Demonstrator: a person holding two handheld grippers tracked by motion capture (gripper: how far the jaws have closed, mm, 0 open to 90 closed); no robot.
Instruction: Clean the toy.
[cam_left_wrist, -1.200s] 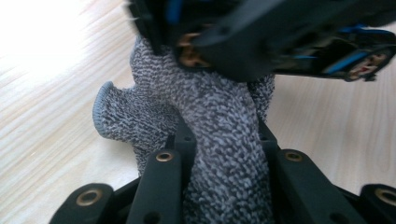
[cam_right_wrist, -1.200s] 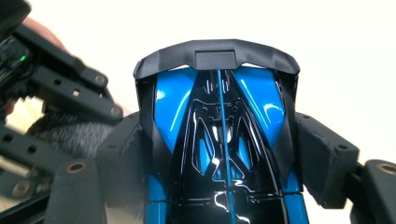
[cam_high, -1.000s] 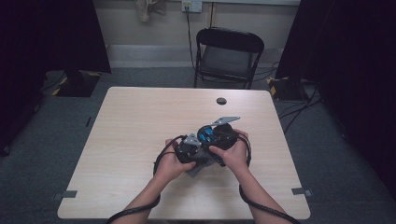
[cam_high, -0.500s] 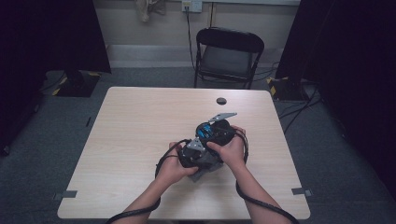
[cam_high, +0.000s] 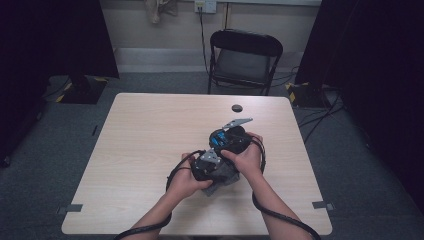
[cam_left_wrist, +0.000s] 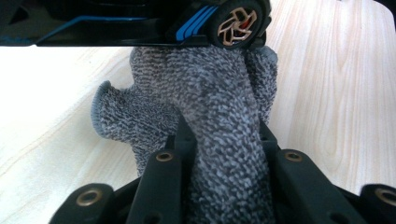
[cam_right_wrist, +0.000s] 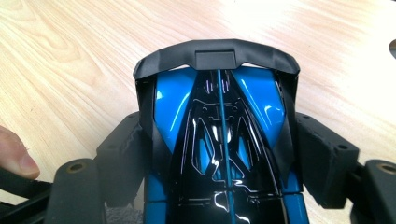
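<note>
Left gripper view: left hand-held gripper (cam_left_wrist: 219, 154) pinches grey sock (cam_left_wrist: 210, 107); right one (cam_right_wrist: 219, 158) clamps toy car (cam_right_wrist: 219, 126).

High view dim, corners near black; surface (cam_high: 150, 150) evenly lit from above, soft shadows under the hands. Left gripper view: surface blown out white at left, sock (cam_left_wrist: 210, 116) sharp. Right gripper view: bright glare streaks on the glossy car (cam_right_wrist: 219, 140), near edges soft.

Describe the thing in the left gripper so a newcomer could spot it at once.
On the pale wooden table, look at the near middle where both hands meet. The left gripper pinches a grey knitted glove, soft and speckled, unlike the glossy blue-and-black toy car beside it.
</note>
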